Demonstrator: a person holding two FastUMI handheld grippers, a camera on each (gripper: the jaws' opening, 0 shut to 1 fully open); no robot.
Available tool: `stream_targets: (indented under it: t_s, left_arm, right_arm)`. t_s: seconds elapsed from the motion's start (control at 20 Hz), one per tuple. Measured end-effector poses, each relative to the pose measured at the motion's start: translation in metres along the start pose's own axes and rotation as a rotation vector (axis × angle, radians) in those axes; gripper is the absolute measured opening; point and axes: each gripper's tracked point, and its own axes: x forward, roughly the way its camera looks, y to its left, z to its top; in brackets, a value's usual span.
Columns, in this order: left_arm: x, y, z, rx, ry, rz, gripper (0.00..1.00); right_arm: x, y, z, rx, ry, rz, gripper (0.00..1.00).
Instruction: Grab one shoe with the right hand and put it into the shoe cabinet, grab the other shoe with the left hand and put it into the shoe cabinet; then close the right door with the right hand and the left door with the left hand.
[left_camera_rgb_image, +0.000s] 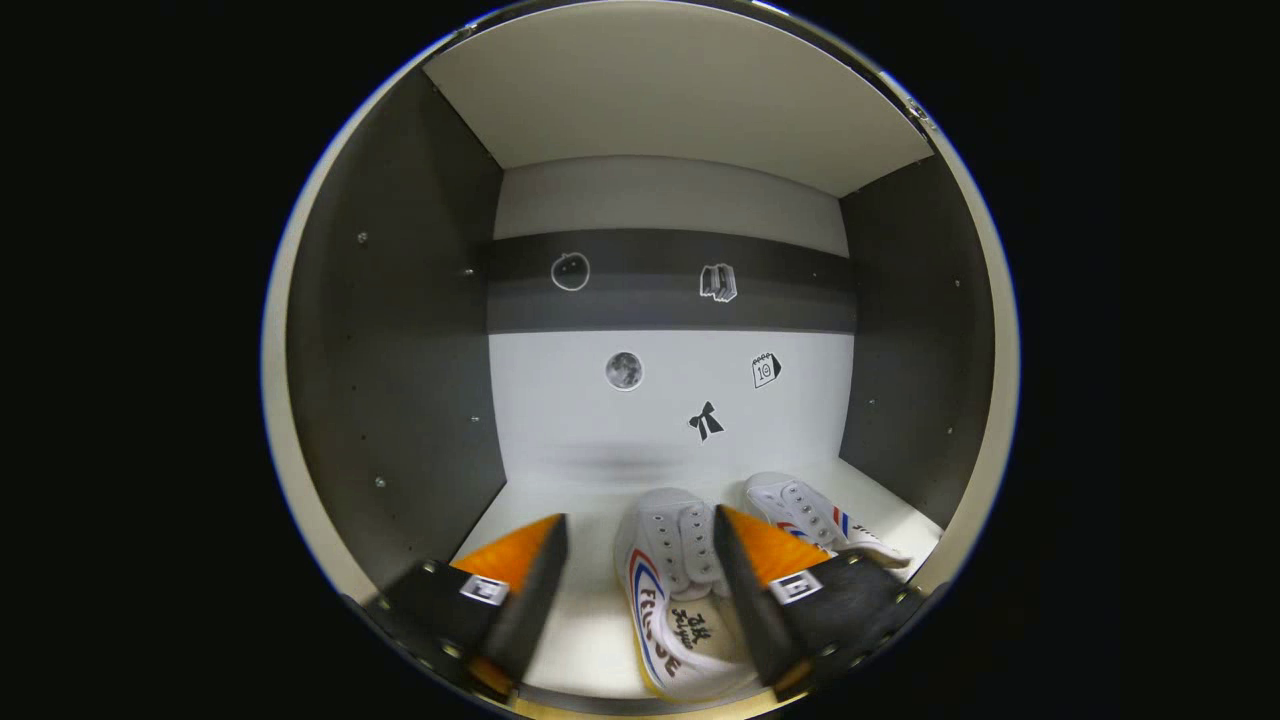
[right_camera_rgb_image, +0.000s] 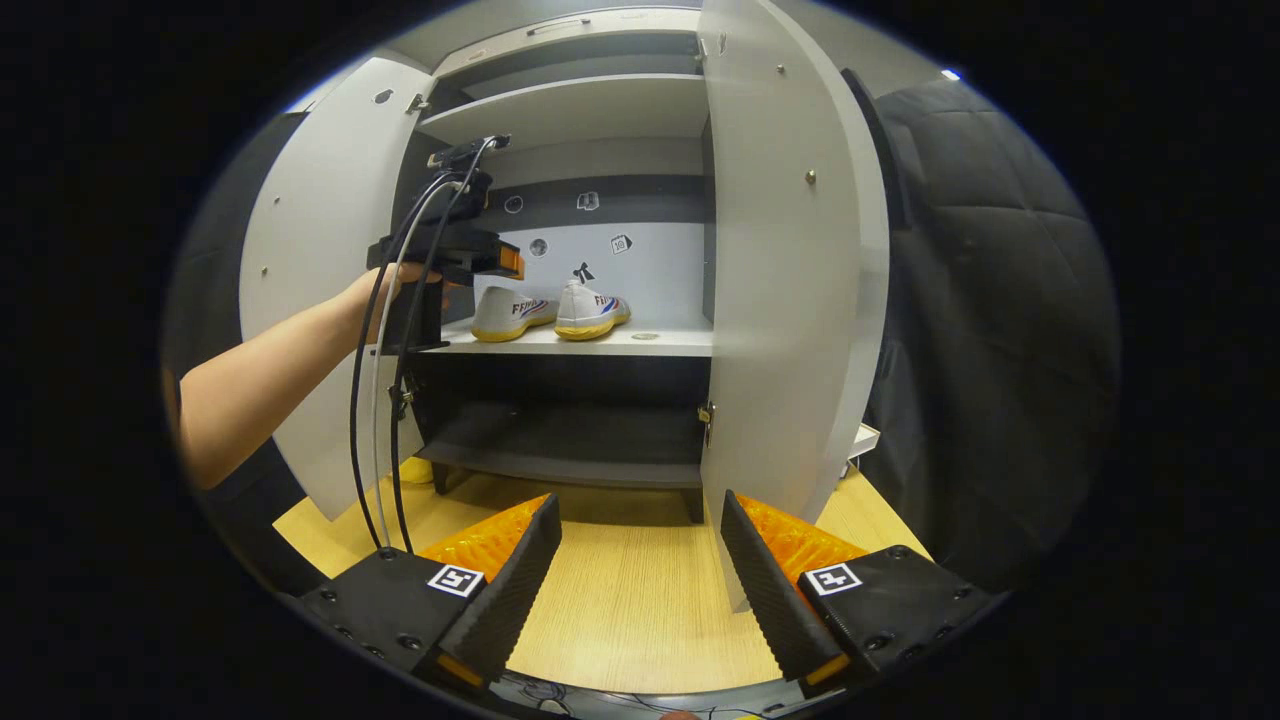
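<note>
I am holding my left gripper (left_camera_rgb_image: 640, 590) spread wide inside the shoe cabinet (right_camera_rgb_image: 600, 110), gripping nothing. Both shoes are sitting side by side on its shelf (right_camera_rgb_image: 660, 345): one shoe (left_camera_rgb_image: 675, 600) between my fingers, the other shoe (left_camera_rgb_image: 815, 515) just beside. My right gripper (right_camera_rgb_image: 640, 580) is hanging spread and empty outside, facing the open right door (right_camera_rgb_image: 790, 280).

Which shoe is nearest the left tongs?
The left shoe, lying between the open left tongs; the other shoe sits farther back, to the right.
</note>
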Motion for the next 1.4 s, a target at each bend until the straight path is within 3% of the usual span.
stream_targets:
  t_s: [0.05,0.65,1.05,1.4]
  left_arm:
    - [-0.01,-0.001,0.003,-0.002,-0.011,0.002,0.8]
    - [-0.164,-0.023,0.046,0.024,-0.148,-0.011,0.79]
    - [-0.274,-0.018,0.025,0.066,-0.14,0.042,0.8]
    - [-0.34,-0.001,0.003,0.049,-0.136,0.074,0.8]
  right_arm:
    - [-0.002,-0.001,0.002,0.001,-0.006,0.006,0.98]
    - [-0.049,-0.013,0.029,-0.04,-0.114,0.09,1.0]
    - [-0.071,-0.03,0.047,-0.072,-0.182,0.143,1.0]
    - [-0.079,-0.03,0.061,-0.061,-0.213,0.15,1.0]
